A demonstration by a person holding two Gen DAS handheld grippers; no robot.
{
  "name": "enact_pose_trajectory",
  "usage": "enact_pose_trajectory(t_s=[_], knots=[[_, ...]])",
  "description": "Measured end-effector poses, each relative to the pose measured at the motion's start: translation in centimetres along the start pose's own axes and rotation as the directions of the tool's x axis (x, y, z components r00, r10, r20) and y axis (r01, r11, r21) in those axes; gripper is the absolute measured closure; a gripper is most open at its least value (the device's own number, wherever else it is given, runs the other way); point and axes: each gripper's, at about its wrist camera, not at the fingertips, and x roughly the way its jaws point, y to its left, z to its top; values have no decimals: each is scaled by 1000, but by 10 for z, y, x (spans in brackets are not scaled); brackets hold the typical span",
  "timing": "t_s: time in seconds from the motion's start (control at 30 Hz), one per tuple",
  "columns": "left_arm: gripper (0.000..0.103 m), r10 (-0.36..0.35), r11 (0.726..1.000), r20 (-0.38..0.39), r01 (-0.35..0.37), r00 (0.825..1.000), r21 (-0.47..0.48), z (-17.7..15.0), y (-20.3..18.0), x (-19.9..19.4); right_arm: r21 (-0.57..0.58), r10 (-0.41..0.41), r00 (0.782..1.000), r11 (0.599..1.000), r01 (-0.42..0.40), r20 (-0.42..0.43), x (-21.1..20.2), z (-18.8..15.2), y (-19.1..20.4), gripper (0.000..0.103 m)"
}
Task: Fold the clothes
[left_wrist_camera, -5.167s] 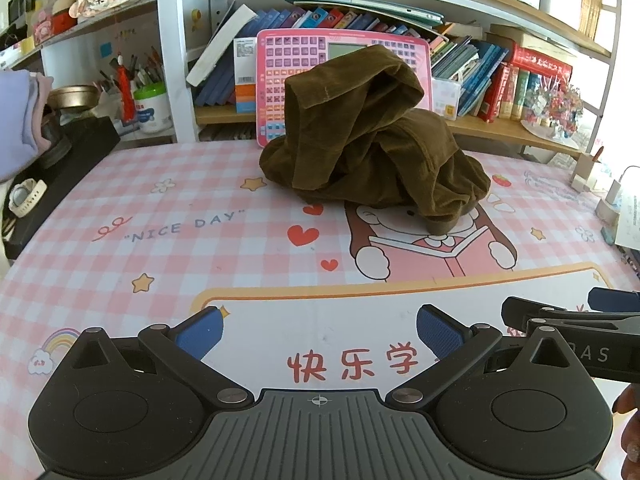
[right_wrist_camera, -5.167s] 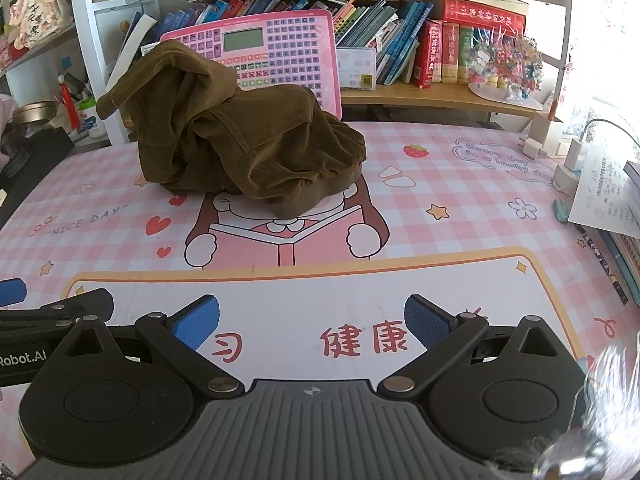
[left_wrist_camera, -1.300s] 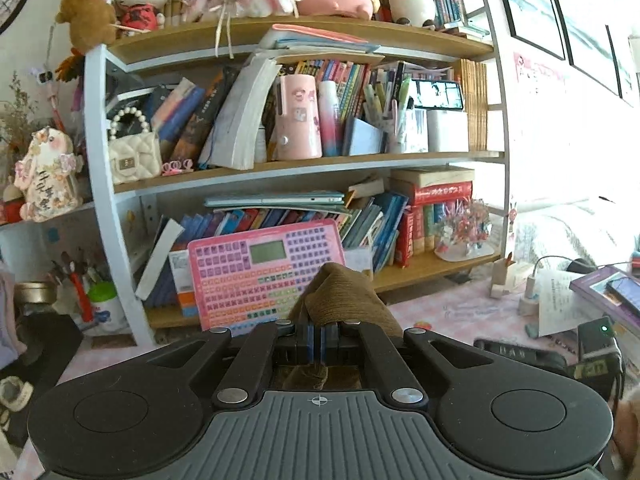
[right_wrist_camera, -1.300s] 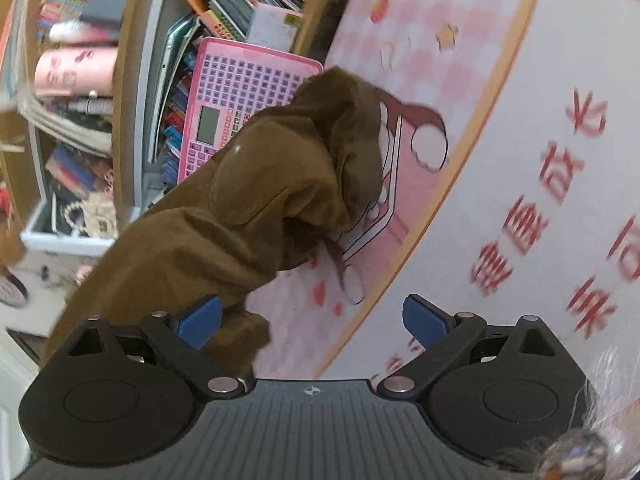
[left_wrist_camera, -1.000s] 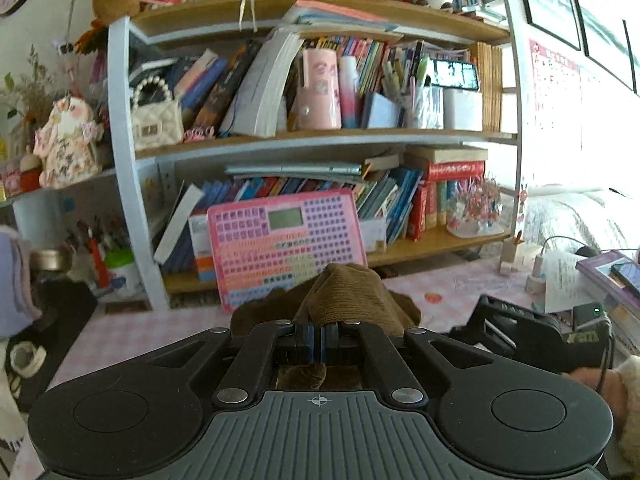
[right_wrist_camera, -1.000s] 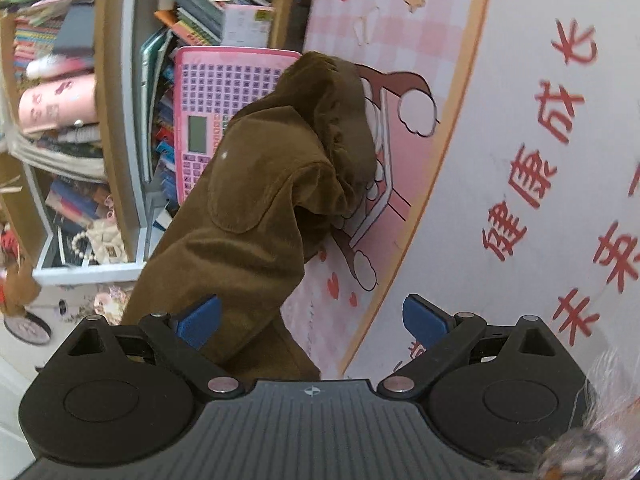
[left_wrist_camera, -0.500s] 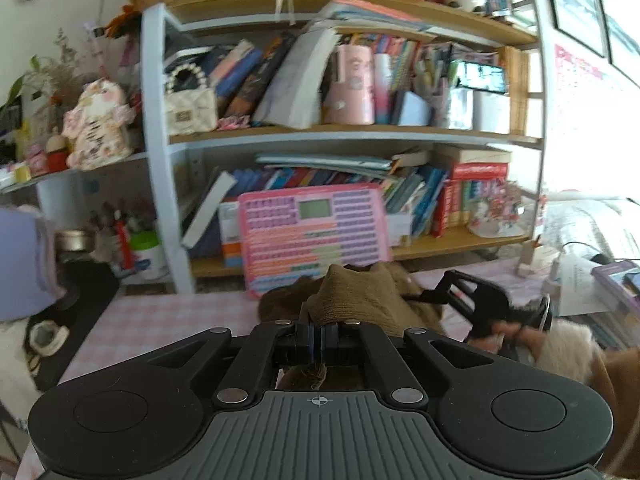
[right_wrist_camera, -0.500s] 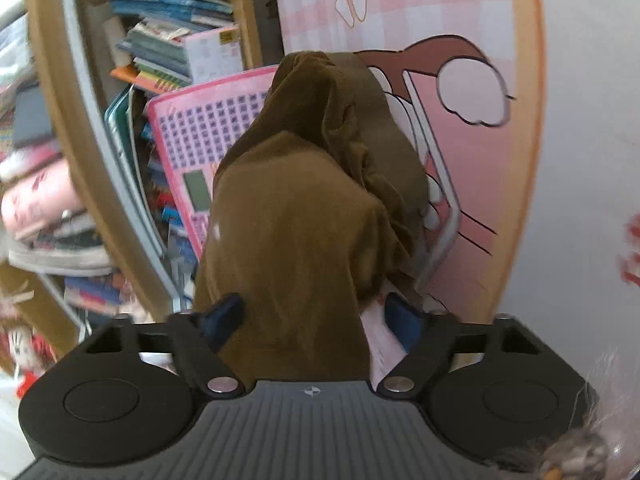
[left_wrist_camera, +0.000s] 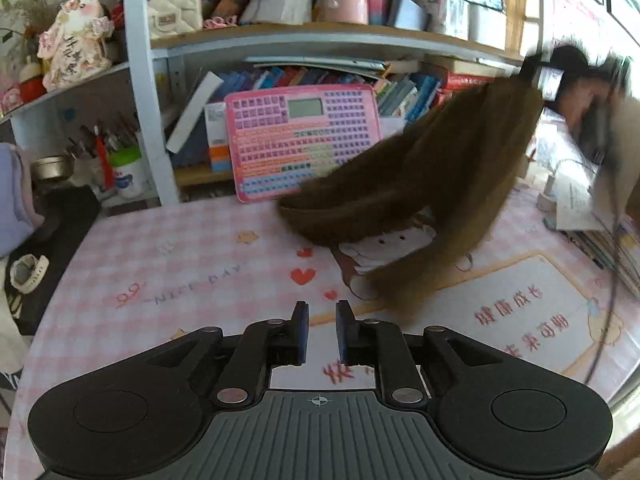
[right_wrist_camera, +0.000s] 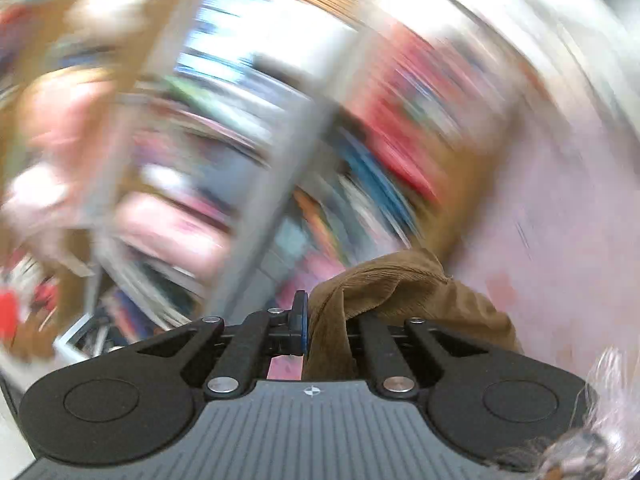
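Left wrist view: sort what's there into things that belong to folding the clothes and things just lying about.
Belongs to the job:
- brown garment, hanging from the right gripper
- left gripper, jaws opening, nothing between them
- pink checked table mat

Lying about:
- pink toy keyboard
- white watch
- pen cup
- shelf books

— Any writing you can read in the left wrist view?

— The pink checked table mat (left_wrist_camera: pixel 168 248) carries "NICE DAY" in quotes at centre left, rather blurred. At lower right the same mat shows red Chinese characters (left_wrist_camera: pixel 508 312); 健康成长 is legible, and the row beneath it is too smeared to read.

— Anything on the shelves?

— The figurine (left_wrist_camera: pixel 72 46) at upper left bears dark characters down its front (too small to make out).

— And the right wrist view?

— Wholly motion-blurred; no text can be read there.
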Motion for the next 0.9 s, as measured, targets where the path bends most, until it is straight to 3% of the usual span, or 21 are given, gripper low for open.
enact_pose_trajectory(t_s=[0.03,0.1,0.13,0.2,0.23,0.3,0.33,0.4,0.47,0.57,0.67,0.77,0.9], knots=[[86,10,1000,10,-9,1000,-16,2,6,0,-133,55,998,990,-53,18,-4,5,29,97],[86,42,998,29,-41,999,-53,7,17,2,-399,174,984,905,-151,23,-11,11,90,97],[86,66,995,40,-63,997,-79,10,24,2,-494,226,973,841,-220,-49,-14,-1,111,97],[86,89,987,50,-81,995,-138,11,40,2,-638,295,929,677,-367,-222,-18,-29,151,97],[86,96,982,54,-86,994,-169,11,49,1,-680,283,904,596,-428,-322,-18,-54,161,97],[85,109,969,57,-93,992,-230,10,66,1,-694,197,843,490,-527,-501,-17,-115,160,97],[85,111,962,50,-95,993,-256,7,74,0,-660,124,795,490,-569,-593,-15,-148,148,97],[80,112,951,28,-99,993,-293,0,86,1,-582,-33,669,526,-620,-743,-13,-213,117,97],[79,117,945,0,-111,993,-308,-8,93,2,-509,-184,509,588,-629,-841,-14,-272,82,97],[78,99,945,-39,-107,994,-310,-17,97,7,-493,-303,396,636,-593,-867,-28,-319,52,96],[67,83,950,-69,-100,994,-297,-21,96,14,-465,-292,380,709,-530,-878,-38,-324,49,92],[64,65,955,-89,-88,994,-282,-22,96,22,-463,-287,402,758,-460,-869,-41,-322,50,90],[54,47,962,-124,-78,991,-262,-25,95,34,-458,-286,414,789,-410,-864,-46,-321,38,88]])
